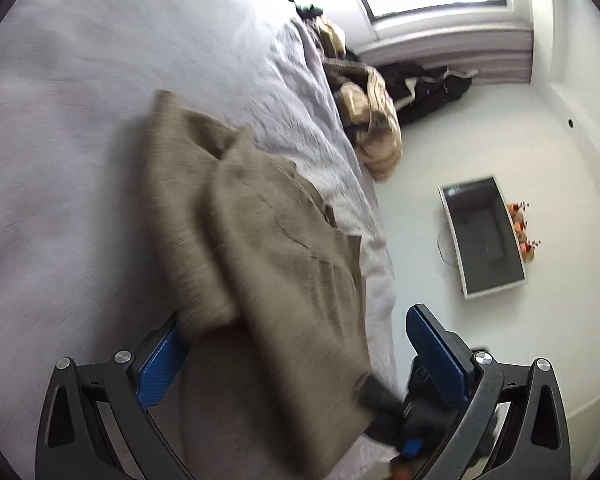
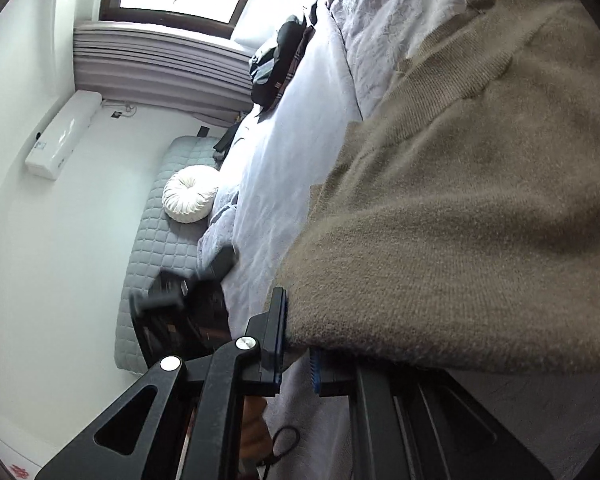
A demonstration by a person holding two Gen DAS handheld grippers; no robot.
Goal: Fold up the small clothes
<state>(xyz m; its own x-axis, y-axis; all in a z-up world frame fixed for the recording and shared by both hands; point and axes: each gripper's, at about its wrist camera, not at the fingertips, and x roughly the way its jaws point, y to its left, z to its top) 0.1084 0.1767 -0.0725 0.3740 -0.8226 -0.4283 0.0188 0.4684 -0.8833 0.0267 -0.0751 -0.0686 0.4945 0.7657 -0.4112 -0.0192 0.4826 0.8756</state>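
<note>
One tan sweater (image 2: 460, 220) pinched in right gripper (image 2: 298, 344), over bed (image 1: 60, 120).

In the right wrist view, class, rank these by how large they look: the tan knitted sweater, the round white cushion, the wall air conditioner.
1. tan knitted sweater, though it lies nearest the camera.
2 and 3. wall air conditioner and round white cushion: too alike to rank.

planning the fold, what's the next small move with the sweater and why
Probably carry the pinched edge across. The right gripper is shut on the tan sweater, which hangs lifted over the grey bedspread. The left gripper stands open around cloth, so it could close on the other edge first.
</note>
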